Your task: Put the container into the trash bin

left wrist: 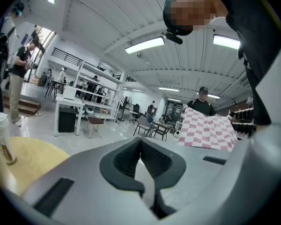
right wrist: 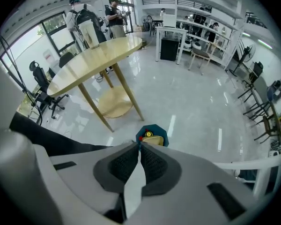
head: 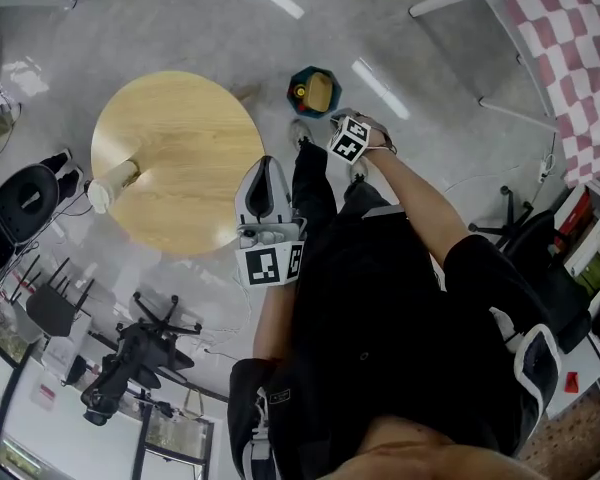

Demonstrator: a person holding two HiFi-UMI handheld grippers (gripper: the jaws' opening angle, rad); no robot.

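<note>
Closest: left gripper (left wrist: 140,140), jaws together, empty. Farther out: right gripper (right wrist: 139,150) aimed down, jaws together, nothing btwn. Below: teal trash bin (head: 298,80) w/ tan container (head: 321,92) inside (seemingly propped high). Risk: clipping the rim, tipping it out.

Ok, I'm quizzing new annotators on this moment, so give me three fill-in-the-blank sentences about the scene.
1. The teal trash bin stands on the ___.
2. The lidded cup stands on the round wooden ___.
3. The jaws of the right gripper, above the bin, are ___, with nothing between them.
Missing words: floor; table; shut.
</note>
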